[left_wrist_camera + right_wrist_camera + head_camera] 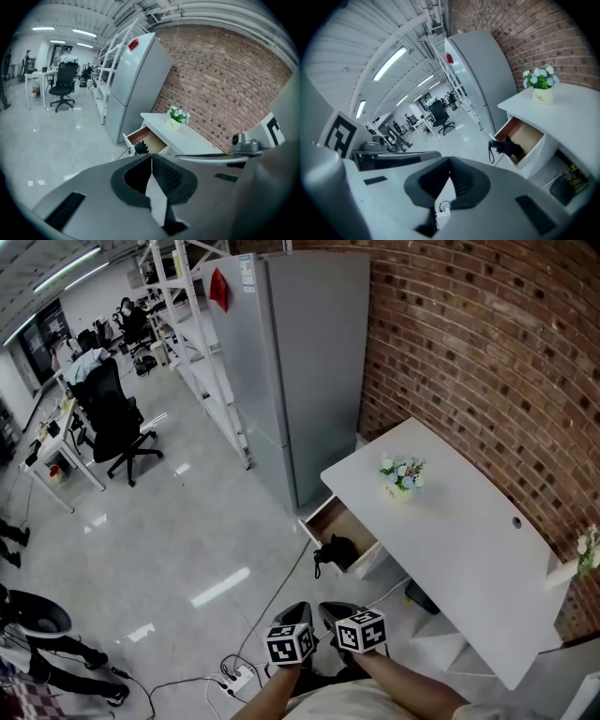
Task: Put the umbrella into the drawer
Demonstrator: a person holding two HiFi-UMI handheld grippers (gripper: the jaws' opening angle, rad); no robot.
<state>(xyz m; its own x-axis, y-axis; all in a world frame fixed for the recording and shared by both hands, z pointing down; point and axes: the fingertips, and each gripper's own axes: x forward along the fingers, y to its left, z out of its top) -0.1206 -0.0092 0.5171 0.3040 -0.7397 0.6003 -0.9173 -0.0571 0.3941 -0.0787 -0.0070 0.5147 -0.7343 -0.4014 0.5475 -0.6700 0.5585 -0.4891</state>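
place: office | evidence: desks, swivel chair, ceiling strip lights

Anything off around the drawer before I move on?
The black umbrella sits at the front of the open drawer, poking past its rim, with its strap dangling outside. It may keep the drawer from closing.

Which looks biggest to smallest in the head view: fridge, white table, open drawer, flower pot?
1. fridge and white table: about equal in the frame, not ranked.
2. open drawer
3. flower pot
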